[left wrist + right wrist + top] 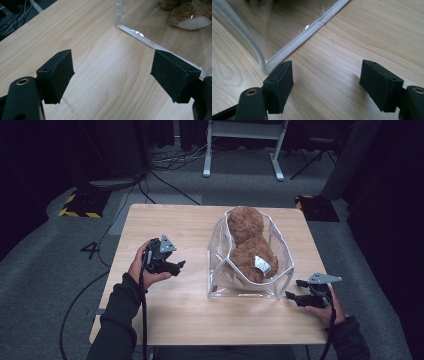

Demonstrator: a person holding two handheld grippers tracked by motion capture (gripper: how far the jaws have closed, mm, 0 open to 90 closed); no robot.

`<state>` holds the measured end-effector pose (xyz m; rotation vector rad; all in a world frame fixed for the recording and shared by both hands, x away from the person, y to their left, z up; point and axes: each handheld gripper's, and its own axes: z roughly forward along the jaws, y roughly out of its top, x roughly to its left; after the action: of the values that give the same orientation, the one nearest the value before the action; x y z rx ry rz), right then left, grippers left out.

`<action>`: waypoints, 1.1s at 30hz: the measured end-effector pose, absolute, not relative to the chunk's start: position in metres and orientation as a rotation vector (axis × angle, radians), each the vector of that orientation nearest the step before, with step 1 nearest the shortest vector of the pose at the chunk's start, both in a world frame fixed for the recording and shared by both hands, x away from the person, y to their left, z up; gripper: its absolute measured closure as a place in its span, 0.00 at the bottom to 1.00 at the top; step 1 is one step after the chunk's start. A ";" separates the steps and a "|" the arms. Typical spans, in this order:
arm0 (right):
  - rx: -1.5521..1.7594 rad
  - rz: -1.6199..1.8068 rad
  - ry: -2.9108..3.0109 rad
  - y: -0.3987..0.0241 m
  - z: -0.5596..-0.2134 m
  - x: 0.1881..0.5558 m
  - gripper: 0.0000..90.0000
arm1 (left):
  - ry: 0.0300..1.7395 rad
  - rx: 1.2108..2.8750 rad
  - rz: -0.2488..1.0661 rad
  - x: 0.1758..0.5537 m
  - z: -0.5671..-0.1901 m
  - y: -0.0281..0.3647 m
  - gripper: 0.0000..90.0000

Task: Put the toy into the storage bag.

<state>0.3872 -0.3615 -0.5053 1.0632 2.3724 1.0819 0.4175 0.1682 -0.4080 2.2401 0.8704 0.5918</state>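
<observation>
A brown plush bear point(248, 245) with a white tag lies inside a clear plastic bag point(280, 251) that stands open on the wooden table point(165, 310). My left gripper point(178, 266) hovers to the left of the bag, open, with nothing between its jaws; ahead of it lie bare wood and the bag's bottom seam point(150, 43). My right gripper point(295, 290) is at the bag's near right corner, open and empty. The bag's white-edged corner point(265, 65) lies just beyond its left jaw. The bear's foot point(190, 15) shows through the plastic.
The table's front edge runs just behind both hands. Beyond the far edge the grey floor holds cables point(165, 165), a white desk frame point(242, 150) and yellow-black striped plates point(80, 205).
</observation>
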 end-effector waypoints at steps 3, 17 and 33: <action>1.062 1.080 2.374 -0.361 -0.505 0.387 0.28 | 0.877 2.247 0.588 0.417 -0.412 0.170 0.20; 1.058 1.076 2.376 -0.361 -0.506 0.387 0.27 | 0.923 2.284 0.571 0.410 -0.433 0.180 0.20; 1.060 1.066 2.370 -0.360 -0.506 0.387 0.27 | 0.989 2.314 0.559 0.398 -0.455 0.201 0.20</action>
<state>0.3868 -0.3603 -0.5056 1.0596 2.3701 1.0656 0.3976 0.2006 -0.4554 2.3140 0.9890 0.5588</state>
